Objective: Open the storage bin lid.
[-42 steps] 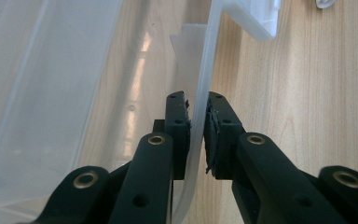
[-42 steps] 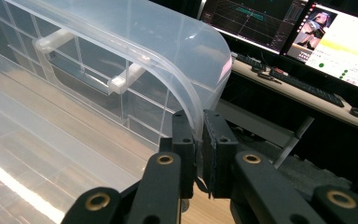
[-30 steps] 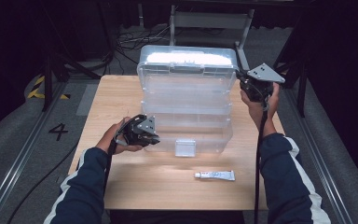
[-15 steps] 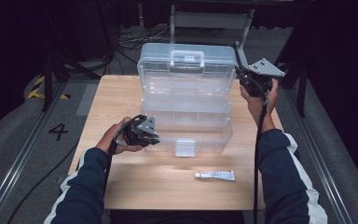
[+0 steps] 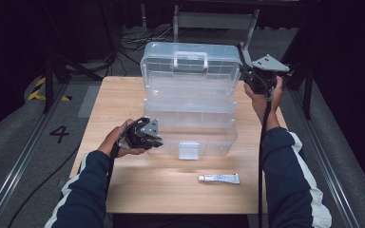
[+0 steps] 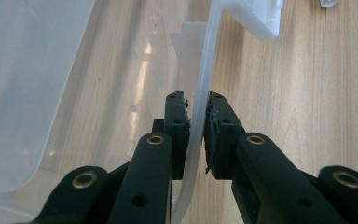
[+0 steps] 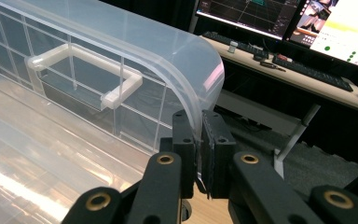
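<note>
the clear box (image 5: 190,118) sat mid-table. the left gripper (image 5: 145,135) was clamped on its front wall (image 6: 200,102), likely to pin the base down, while the right gripper (image 5: 261,78) was clamped on the lid (image 7: 121,60) edge to hold it upright. a tube (image 5: 218,178) lay near.

You have a small white tube (image 5: 218,178) lying on the wooden table (image 5: 123,95), with monitors (image 7: 284,18) behind.
</note>
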Available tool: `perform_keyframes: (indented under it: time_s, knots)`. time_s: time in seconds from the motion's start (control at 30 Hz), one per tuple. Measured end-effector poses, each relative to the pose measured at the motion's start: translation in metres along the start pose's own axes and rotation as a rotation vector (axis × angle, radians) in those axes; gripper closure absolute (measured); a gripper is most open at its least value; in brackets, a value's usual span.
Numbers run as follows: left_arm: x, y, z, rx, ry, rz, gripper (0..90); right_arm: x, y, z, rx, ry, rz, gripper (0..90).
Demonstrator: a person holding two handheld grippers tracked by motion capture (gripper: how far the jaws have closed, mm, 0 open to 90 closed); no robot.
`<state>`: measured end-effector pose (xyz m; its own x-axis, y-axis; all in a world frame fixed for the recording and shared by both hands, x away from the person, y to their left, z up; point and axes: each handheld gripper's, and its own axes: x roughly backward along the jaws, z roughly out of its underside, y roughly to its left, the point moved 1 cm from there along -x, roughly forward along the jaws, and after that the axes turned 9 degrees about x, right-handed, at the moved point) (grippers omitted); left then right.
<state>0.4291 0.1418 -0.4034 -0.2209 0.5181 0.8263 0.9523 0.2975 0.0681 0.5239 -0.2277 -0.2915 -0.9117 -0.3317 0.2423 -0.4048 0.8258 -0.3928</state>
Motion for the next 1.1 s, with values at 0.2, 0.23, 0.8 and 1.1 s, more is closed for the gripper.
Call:
perform_keyframes:
  time_s: [0.2,0.23,0.8,1.1]
  knots:
    - [0.0,0.0,0.0,-0.005,0.004,-0.004,81.2,-0.005,-0.003,-0.002,-0.014,0.01,-0.004,85.3]
    - [0.0,0.0,0.0,-0.006,0.005,-0.004,81.2,-0.006,-0.003,-0.002,-0.017,0.012,-0.004,85.4]
    - [0.0,-0.002,0.001,0.003,0.002,-0.024,81.1,-0.016,-0.008,-0.004,-0.041,0.027,-0.006,85.6]
    - [-0.001,-0.004,0.0,-0.001,0.014,-0.034,80.7,-0.024,-0.012,-0.008,-0.048,0.052,-0.02,85.5]
